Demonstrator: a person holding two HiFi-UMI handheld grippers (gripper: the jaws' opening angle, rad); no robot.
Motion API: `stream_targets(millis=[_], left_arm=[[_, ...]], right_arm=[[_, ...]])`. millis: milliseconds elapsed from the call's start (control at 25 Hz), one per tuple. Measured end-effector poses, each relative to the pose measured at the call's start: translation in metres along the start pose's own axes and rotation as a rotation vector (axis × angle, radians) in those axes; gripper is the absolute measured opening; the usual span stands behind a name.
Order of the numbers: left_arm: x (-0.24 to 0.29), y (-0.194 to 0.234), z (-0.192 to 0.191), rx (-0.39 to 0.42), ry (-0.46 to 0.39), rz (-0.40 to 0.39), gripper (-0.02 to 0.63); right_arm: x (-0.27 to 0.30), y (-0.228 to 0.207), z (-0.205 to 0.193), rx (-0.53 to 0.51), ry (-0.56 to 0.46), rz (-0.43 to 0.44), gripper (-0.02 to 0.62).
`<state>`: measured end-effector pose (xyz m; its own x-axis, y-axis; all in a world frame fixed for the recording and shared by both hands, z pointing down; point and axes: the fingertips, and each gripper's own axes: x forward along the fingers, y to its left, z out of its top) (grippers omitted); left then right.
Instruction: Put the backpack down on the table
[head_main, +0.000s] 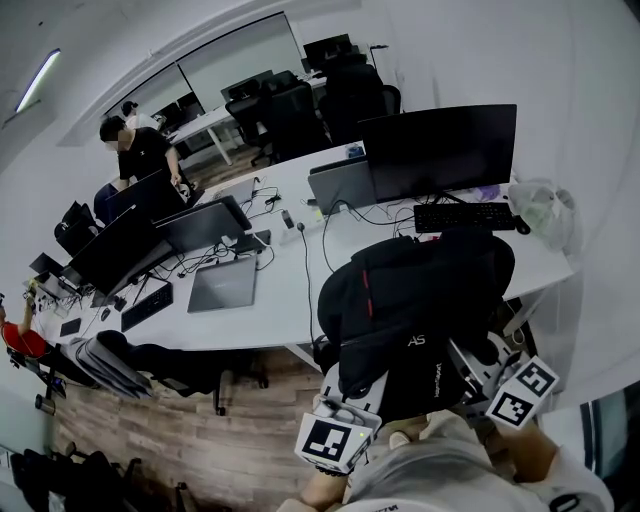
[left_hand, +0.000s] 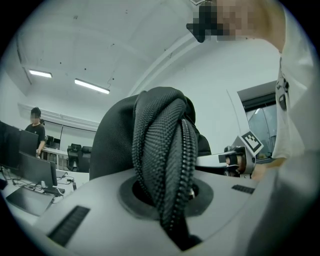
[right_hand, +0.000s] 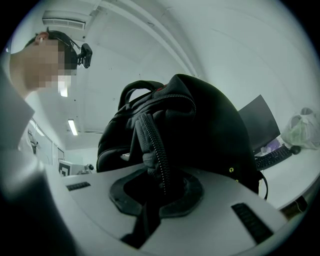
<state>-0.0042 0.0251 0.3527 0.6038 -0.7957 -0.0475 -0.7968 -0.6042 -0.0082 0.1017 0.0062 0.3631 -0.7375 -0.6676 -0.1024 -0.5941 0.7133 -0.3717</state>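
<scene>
Head view: black backpack (head_main: 420, 300) held up between both grippers, right in front of the person.
Backpack position: at the near edge of the white table (head_main: 270, 300), towards its right end, just on the near side of the keyboard (head_main: 465, 216). Cannot tell whether its base touches the tabletop.
Left gripper (left_hand: 167, 200): jaws clenched on a thick fold of woven, zip-edged backpack fabric that rises straight out of them.
Right gripper (right_hand: 159, 192): jaws clenched on a zip-edged mesh fold; the bulk of the bag rises above them.
Gripper placement: left at the bag's lower left, right at its lower right, marker cubes facing up.
Table contents: monitor (head_main: 440, 150), closed laptop (head_main: 222, 284), cables, pale plastic bag (head_main: 540, 205) at the right end.
Background: a person (head_main: 140, 150) stands at the far end.
</scene>
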Motion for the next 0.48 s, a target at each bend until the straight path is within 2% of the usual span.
stream_targets(millis=[480], left_arm=[[0.054,0.05,-0.009,0.019,0.02,0.045,0.034]], right_arm=[[0.052,-0.052,0.011,0.017,0.03,0.026,0.031]])
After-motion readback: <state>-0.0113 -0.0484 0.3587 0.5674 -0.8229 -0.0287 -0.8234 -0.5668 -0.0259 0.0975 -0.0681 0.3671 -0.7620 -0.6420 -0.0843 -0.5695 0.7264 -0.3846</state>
